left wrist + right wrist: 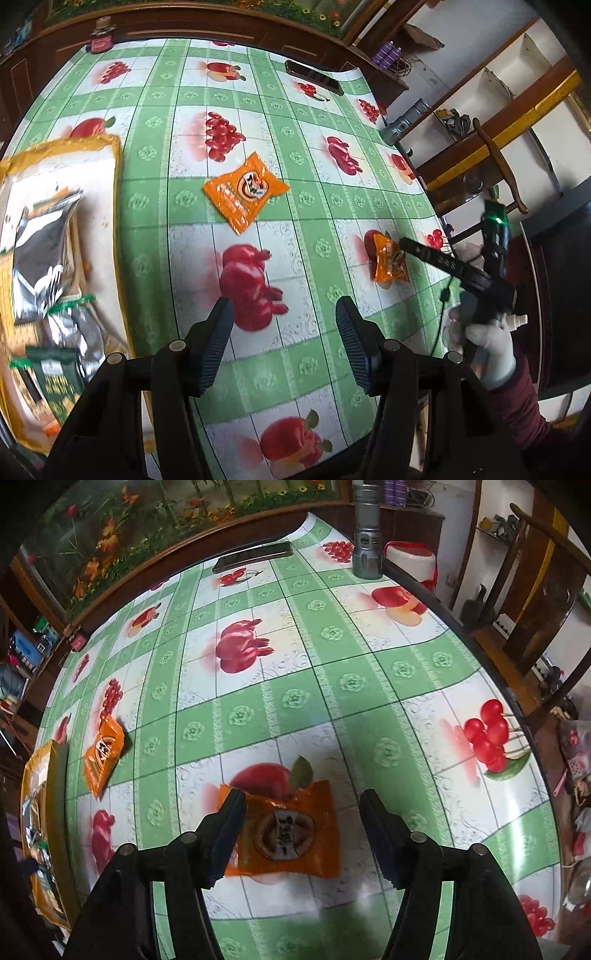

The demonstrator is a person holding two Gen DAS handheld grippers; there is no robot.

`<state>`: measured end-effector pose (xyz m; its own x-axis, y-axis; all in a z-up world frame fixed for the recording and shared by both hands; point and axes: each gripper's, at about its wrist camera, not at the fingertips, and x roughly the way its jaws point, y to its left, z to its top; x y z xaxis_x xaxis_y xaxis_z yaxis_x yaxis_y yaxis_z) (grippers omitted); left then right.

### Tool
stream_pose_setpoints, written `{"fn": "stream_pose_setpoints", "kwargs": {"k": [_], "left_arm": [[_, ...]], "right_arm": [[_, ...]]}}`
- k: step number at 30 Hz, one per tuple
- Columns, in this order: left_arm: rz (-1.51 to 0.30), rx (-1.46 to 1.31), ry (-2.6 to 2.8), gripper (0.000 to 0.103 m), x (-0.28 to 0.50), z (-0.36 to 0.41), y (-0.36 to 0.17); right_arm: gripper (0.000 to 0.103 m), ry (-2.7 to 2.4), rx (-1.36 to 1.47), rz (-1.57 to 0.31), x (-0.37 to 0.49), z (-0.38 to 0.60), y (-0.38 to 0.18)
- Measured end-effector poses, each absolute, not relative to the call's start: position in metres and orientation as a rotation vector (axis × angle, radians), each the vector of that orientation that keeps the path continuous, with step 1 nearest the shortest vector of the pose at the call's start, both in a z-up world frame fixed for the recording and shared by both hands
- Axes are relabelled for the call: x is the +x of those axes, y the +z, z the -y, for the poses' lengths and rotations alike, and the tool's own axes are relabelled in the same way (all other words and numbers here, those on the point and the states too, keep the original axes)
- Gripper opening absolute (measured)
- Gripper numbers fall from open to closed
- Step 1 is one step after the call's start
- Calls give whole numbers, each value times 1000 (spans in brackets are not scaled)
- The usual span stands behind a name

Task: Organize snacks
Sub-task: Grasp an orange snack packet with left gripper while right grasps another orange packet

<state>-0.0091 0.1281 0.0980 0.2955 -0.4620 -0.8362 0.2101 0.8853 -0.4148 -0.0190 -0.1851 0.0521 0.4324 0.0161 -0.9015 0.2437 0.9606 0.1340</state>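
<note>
Two orange snack packets lie on the fruit-print tablecloth. One orange packet (245, 191) (102, 754) lies mid-table. The other orange packet (286, 834) (389, 260) lies between the fingers of my open right gripper (303, 823) (400, 245), which is low over it. A shallow orange-rimmed box (110, 155) (44, 760) at the table's left holds silver and green snack packets (48, 258). My left gripper (284, 325) is open and empty, hovering over the tablecloth right of the box.
A dark phone (314, 78) (253, 557) lies near the far table edge. A grey flashlight (367, 535) (404, 122) stands at the far right corner. A small red jar (100, 38) sits at the far left. Wooden chair and shelves stand beyond the right edge.
</note>
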Motion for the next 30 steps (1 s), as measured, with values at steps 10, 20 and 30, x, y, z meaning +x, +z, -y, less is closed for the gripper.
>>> {"fn": "stream_pose_setpoints", "kwargs": {"k": [10,20,30], "left_arm": [[-1174,-128,-473,57,68,-114,82],[-1175,28,-468,57,114,-82,45],[-1205,103,-421,74,122,-76,19]], "right_arm": [[68,-121,548,-1125,-36,217,39],[68,-116,606,-1140,-39,213,27],[70,-76,538,-1165,-12,181,25]]}}
